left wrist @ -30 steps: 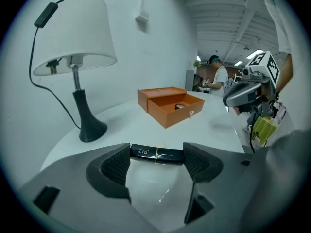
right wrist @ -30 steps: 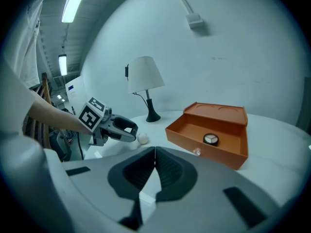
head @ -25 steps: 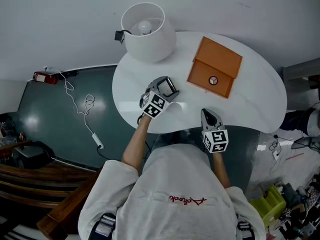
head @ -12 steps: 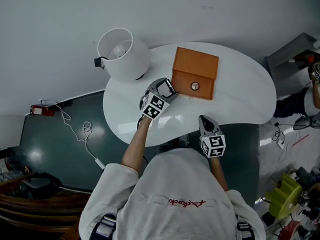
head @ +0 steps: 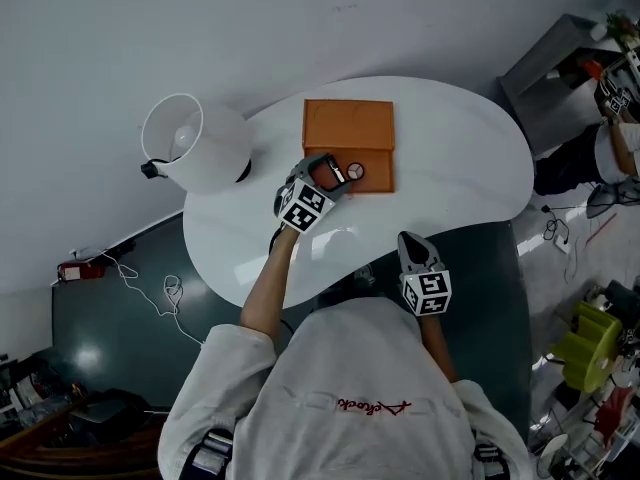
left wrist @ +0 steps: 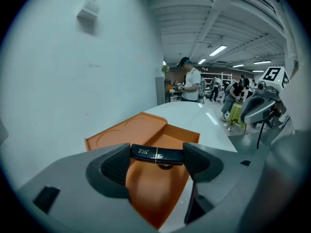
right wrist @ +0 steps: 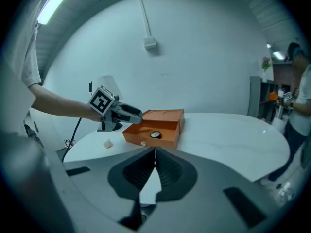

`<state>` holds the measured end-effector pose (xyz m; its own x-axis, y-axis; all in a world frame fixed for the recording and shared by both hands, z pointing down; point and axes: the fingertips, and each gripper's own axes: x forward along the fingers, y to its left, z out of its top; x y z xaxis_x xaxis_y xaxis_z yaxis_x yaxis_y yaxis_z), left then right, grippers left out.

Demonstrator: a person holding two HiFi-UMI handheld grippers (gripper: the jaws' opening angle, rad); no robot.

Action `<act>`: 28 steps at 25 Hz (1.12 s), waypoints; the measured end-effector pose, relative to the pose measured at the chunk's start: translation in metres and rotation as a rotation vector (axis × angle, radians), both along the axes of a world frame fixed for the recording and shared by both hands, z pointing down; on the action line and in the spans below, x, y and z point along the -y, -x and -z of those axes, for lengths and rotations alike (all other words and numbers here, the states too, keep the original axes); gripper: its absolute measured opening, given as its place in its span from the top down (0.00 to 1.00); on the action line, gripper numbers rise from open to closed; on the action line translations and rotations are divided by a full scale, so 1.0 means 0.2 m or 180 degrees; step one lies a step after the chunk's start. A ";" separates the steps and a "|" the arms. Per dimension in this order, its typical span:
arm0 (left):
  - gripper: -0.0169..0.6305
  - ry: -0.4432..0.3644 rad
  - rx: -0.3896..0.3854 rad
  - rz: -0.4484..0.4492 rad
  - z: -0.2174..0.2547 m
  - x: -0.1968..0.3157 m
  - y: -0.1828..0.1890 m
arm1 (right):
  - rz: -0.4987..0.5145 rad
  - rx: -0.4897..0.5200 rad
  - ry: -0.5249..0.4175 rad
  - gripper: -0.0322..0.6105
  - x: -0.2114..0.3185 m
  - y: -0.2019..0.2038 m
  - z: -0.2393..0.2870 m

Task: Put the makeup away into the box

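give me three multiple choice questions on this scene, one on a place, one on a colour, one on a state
1. Where does the lamp stand?
A. left of the box
B. right of it
C. inside it

2. What colour is the box?
A. white
B. orange
C. green

3. What state are the left tongs in?
A. open and empty
B. shut on a black tube
C. shut on a brush

Answers:
1 A: the head view shows the lamp at the table's left edge, the box beside it.
2 B: all views show it orange.
3 B: the tube spans the gap between both pads.
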<state>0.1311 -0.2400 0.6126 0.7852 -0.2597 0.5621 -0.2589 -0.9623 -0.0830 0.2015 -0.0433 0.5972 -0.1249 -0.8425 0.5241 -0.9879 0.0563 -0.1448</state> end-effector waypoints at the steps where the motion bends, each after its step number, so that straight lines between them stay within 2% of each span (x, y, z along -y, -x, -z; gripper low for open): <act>1: 0.45 0.0020 0.0025 -0.0027 -0.02 0.00 -0.02 | -0.0042 0.0004 0.0015 0.92 -0.01 -0.02 -0.01; 6: 0.45 0.0138 0.0165 -0.0121 -0.11 0.03 -0.08 | -0.0129 0.0035 0.0076 0.92 0.00 -0.09 -0.04; 13: 0.45 0.0327 0.0304 -0.0192 -0.22 0.04 -0.11 | -0.0078 0.0049 0.0122 0.92 0.08 -0.11 -0.06; 20: 0.45 0.0305 0.0502 -0.0259 -0.26 0.03 -0.12 | -0.0049 0.0069 0.0147 0.92 0.15 -0.14 -0.09; 25: 0.45 0.0138 0.0868 -0.0422 -0.33 0.00 -0.12 | -0.0038 0.0089 0.0171 0.92 0.15 -0.15 -0.11; 28: 0.45 0.0144 0.0954 -0.0475 -0.36 0.00 -0.14 | -0.0022 0.0089 0.0172 0.92 0.16 -0.15 -0.11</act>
<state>0.1599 -0.2394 0.6836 0.6108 -0.1240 0.7820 -0.0854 -0.9922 -0.0906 0.2311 -0.0763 0.6199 -0.1344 -0.8139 0.5653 -0.9837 0.0410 -0.1750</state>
